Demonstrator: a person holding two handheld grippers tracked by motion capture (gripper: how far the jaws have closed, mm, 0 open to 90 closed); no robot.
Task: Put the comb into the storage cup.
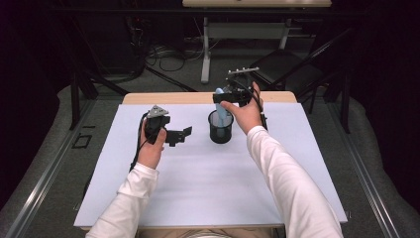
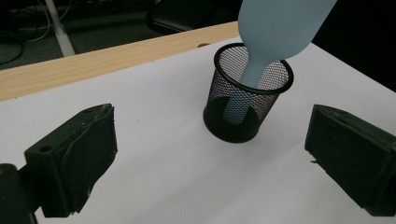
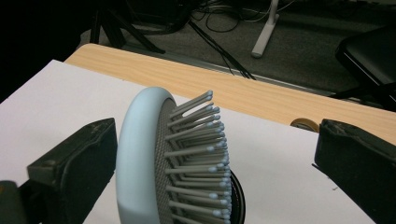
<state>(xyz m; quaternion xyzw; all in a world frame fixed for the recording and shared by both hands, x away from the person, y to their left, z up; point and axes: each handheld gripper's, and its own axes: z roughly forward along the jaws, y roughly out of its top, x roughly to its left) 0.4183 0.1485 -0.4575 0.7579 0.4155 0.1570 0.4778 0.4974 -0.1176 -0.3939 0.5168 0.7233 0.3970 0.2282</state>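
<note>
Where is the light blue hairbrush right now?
The hairbrush stands handle-down in the black mesh cup mid-table, head between the right gripper's open jaws.

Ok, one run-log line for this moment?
hairbrush: handle-down in mesh cup | right gripper: open around brush head | left gripper: open, idle

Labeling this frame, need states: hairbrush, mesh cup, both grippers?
Hairbrush: upright, handle down in the cup, head above the rim, between the right jaws, no pad pressing.
Mesh cup: upright on the white sheet, holding the brush handle.
Right gripper: open, jaws either side of the brush head.
Left gripper: open, nothing between its jaws, off to the cup's side.
</note>
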